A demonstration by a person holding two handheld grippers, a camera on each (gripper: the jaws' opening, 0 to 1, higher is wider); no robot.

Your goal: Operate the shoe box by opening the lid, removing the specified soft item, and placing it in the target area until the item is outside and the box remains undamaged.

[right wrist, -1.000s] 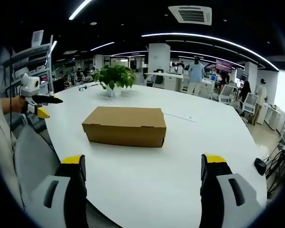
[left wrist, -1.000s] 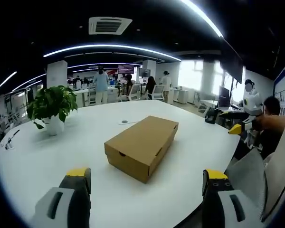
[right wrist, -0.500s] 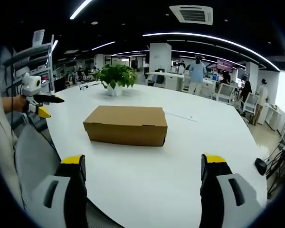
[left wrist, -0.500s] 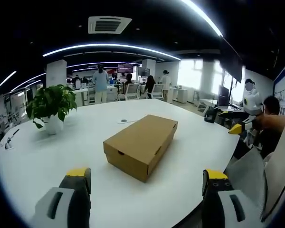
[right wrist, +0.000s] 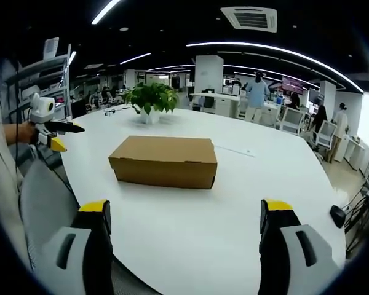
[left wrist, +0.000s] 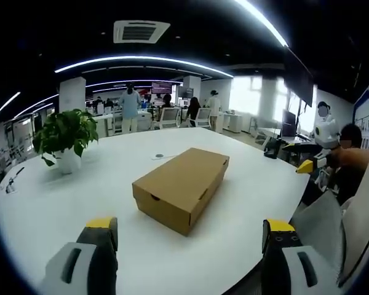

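Note:
A closed brown cardboard shoe box [left wrist: 181,187] lies on the white table [left wrist: 111,178], its lid down. In the right gripper view the same shoe box [right wrist: 164,161] shows its long side. My left gripper [left wrist: 190,230] is open, its yellow-tipped jaws wide apart, well short of the box. My right gripper [right wrist: 184,212] is open too and also short of the box. The other gripper [right wrist: 49,132] enters the right gripper view from the left, and the other gripper [left wrist: 310,158] sits at the right of the left gripper view. Whatever is inside the box is hidden.
A potted green plant [left wrist: 66,138] stands on the table beyond the box; the same plant [right wrist: 150,100] is behind the box in the right gripper view. A grey chair back [left wrist: 323,224] is at the table's edge. People, desks and chairs fill the office behind.
Both views have drifted very slightly; the box keeps its place on the table. The jaws of both grippers stay equally wide.

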